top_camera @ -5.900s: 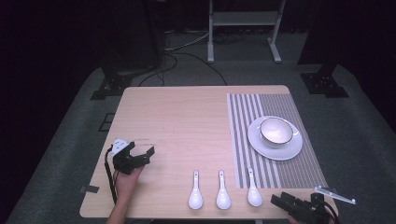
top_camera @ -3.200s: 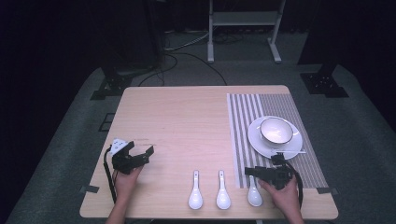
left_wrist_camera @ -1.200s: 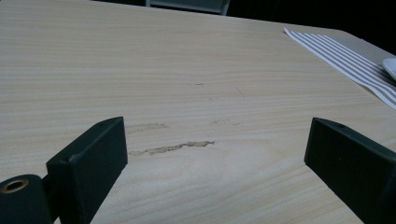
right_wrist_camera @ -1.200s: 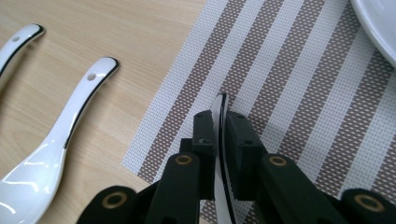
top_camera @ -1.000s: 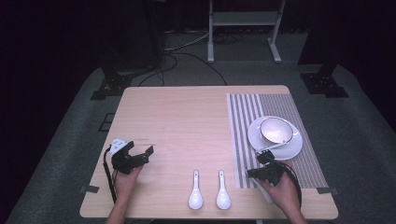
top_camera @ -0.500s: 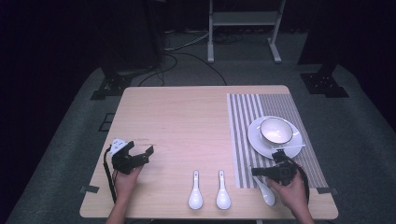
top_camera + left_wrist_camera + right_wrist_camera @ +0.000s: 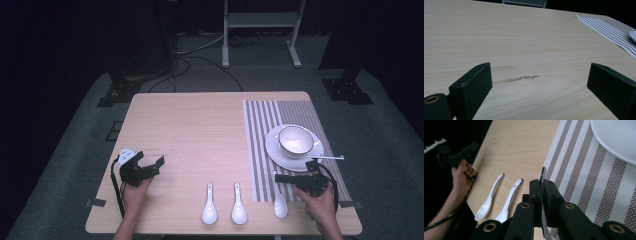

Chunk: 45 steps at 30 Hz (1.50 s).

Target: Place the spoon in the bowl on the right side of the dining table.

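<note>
right gripper (image 7: 278, 178) is clamped on the handle of a white spoon (image 7: 280, 205), its jaws pressed flat against the thin handle in the right gripper view; the spoon's bowl hangs toward the front edge of the table (image 7: 190, 125), at the striped mat's front left corner, and it seems lifted off the surface, though the high view is too small to be sure. left gripper (image 7: 150, 167) rests near the table's left edge with its jaws spread wide and nothing between them. the striped mat (image 7: 260, 125) covers the right side of the table. a white plate (image 7: 274, 150) sits on the mat with a bowl (image 7: 295, 140) on it. two more white spoons (image 7: 210, 212) lie side by side near the front edge, handles pointing away from it.
</note>
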{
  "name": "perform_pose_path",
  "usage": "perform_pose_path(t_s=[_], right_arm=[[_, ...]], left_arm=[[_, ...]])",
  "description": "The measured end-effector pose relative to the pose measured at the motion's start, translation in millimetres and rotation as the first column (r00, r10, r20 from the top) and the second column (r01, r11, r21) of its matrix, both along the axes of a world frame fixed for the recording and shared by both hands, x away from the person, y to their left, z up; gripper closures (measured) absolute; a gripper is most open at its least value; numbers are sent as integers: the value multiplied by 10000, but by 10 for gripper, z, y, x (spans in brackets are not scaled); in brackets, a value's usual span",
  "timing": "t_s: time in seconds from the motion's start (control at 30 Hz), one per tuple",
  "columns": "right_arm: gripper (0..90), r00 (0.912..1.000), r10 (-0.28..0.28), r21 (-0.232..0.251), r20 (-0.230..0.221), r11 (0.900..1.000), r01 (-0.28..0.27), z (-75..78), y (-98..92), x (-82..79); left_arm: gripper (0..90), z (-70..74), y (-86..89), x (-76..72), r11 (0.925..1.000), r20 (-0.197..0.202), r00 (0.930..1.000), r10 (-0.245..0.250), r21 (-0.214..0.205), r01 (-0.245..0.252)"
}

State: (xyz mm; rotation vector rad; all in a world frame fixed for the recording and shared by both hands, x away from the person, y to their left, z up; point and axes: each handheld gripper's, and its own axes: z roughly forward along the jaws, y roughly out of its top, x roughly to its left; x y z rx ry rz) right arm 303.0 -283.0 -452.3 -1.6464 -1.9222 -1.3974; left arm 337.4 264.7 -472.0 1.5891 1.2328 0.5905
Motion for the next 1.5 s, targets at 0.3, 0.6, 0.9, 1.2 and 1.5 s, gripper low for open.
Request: perform_pose_path(t_s=[0.3, 0.6, 0.9, 1.2, 1.5], right_arm=[[863, 9993, -365, 1472, 62, 9885, 351, -55, -112, 32], [863, 9980, -620, 2166, 106, 9745, 582, -51, -157, 56], [863, 9954, -937, 2459, 218, 9655, 855, 4, -247, 69], [863, 9890, -1441, 2659, 338, 9552, 1301, 121, -362, 131], [863, 9755, -2123, 2858, 583, 9398, 1875, 300, -497, 255]], left_arm=[[47, 0, -2, 0, 10000, 1, 10000, -7, 16, 7], [47, 1, 1, -1, 10000, -2, 10000, -1, -4, 1], [47, -2, -3, 0, 10000, -21, 10000, -11, 28, 11], [47, -5, -7, 0, 10000, -29, 10000, -20, 31, 20], [47, -9, 0, 4, 10000, -25, 10000, -20, 15, 20]])
